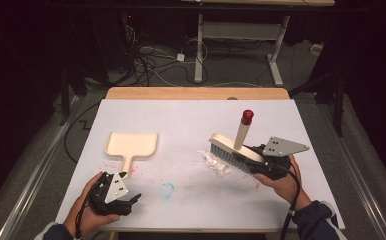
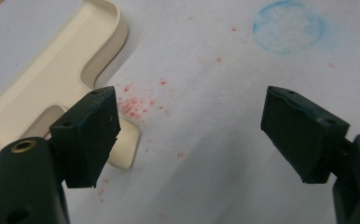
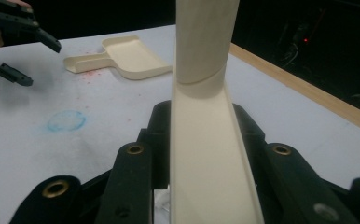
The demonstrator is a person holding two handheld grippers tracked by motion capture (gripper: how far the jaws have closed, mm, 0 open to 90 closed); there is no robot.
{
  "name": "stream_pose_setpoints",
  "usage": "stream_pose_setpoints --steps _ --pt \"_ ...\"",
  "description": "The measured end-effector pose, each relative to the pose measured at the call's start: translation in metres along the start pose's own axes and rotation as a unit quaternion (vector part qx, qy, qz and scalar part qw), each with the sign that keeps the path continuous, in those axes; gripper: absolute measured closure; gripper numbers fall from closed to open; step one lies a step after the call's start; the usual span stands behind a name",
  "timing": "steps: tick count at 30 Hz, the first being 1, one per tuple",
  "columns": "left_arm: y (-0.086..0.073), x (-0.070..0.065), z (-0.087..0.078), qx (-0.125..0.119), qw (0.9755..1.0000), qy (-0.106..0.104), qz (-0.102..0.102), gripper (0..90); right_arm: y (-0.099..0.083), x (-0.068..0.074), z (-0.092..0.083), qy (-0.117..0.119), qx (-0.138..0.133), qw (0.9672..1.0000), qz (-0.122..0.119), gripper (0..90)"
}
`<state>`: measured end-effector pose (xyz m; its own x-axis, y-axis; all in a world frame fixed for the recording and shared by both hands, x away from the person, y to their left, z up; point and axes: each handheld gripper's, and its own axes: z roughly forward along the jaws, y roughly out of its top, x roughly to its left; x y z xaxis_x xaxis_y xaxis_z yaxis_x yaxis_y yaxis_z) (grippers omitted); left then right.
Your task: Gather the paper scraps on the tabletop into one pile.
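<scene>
A cream hand brush (image 1: 231, 149) with grey bristles and a red-capped upright handle (image 1: 246, 119) hangs tilted over a small pile of white crumbs (image 1: 216, 164) right of the table's centre. My right gripper (image 1: 253, 159) is shut on the brush's back; in the right gripper view the cream back (image 3: 206, 158) runs between the two black jaws. A cream dustpan (image 1: 131, 144) lies flat on the left, handle pointing toward me. My left gripper (image 1: 130, 187) rests open just below that handle, nothing between its jaws (image 2: 192, 135). The dustpan handle end (image 2: 128, 149) lies behind its left jaw.
A white sheet (image 1: 191, 120) covers the table, with a wooden edge (image 1: 196, 93) at the far side. A faint blue ring (image 1: 167, 190) marks the sheet near the front centre. Pink specks (image 2: 136, 105) lie scattered beside the dustpan handle. Cables and a desk frame stand on the floor beyond.
</scene>
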<state>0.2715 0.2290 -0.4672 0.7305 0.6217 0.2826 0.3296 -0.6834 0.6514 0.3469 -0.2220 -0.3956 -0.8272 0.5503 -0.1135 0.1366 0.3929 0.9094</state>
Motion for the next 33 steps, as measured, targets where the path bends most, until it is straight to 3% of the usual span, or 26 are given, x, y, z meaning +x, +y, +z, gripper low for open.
stream_pose_setpoints --steps 6,12,15,18,23,27,33 --pt "0.000 0.000 -0.002 -0.003 1.0000 0.007 0.001 18.7 -0.004 -0.006 -0.014 -0.033 -0.009 0.9993 0.014 67.9" --pt "0.001 0.002 -0.001 -0.003 1.0000 0.007 -0.001 18.7 -0.009 -0.011 -0.021 -0.067 0.000 0.9974 0.026 67.9" --pt "0.001 0.002 0.000 -0.001 1.0000 0.006 0.002 18.7 -0.013 -0.013 -0.017 -0.101 0.016 0.9945 0.026 67.9" --pt "0.001 0.002 0.001 0.000 1.0000 0.005 0.000 18.7 -0.020 -0.015 -0.009 -0.127 0.027 0.9907 0.042 67.9" --pt "0.002 0.001 0.002 0.001 1.0000 0.005 0.002 18.7 -0.032 -0.019 0.008 -0.155 0.037 0.9854 0.058 67.9" --pt "0.002 0.001 0.002 0.001 1.0000 0.004 0.001 18.7 -0.038 -0.018 0.021 -0.155 0.053 0.9848 0.058 67.9" --pt "0.001 0.002 0.002 0.000 1.0000 0.004 -0.003 18.7 -0.040 -0.007 0.031 -0.135 0.059 0.9877 0.050 67.9"
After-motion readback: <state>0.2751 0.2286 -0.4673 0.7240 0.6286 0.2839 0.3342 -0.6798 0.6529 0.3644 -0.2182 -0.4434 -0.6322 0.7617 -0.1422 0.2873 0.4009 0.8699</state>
